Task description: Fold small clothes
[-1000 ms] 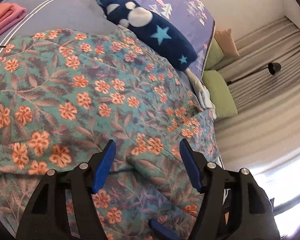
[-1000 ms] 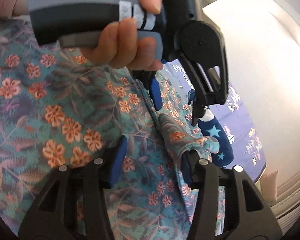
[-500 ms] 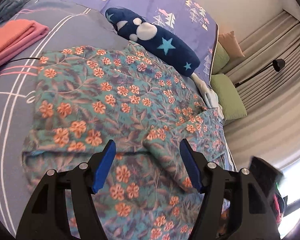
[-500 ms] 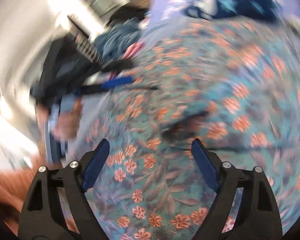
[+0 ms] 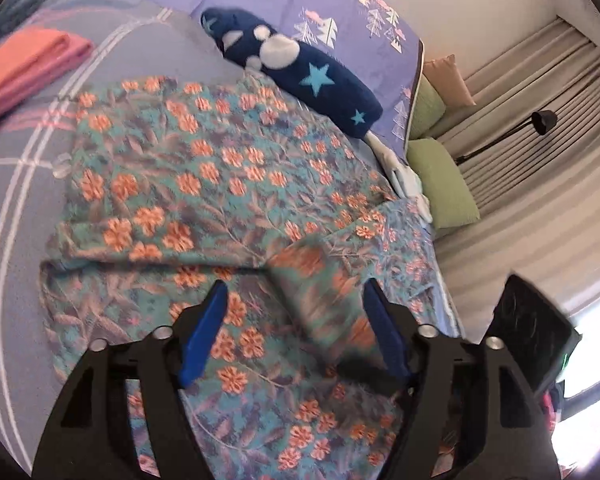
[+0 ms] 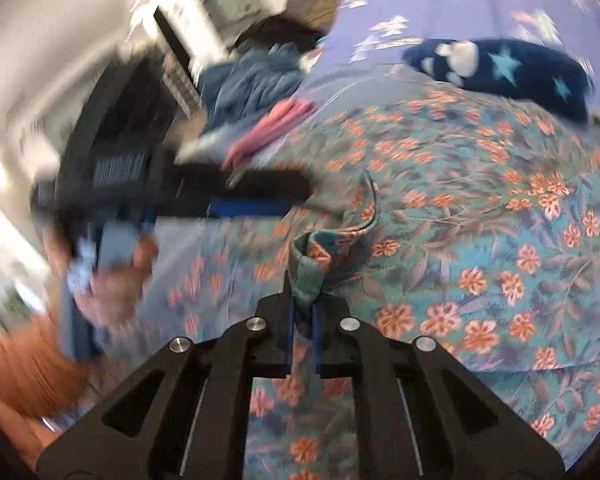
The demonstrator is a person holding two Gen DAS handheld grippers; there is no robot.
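We are pinching the floral garment's (image 6: 440, 216) bunched edge with the right gripper (image 6: 303, 322); left gripper (image 5: 294, 332) opening, empty. A thin bite risks slipping.

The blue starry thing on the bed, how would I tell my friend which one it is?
Look at the bed with the purple sheet. Past the far edge of the big flowery cloth lies a long, dark blue fuzzy roll. Only it has light blue stars and white blobs; the pink pile nearby is plain.
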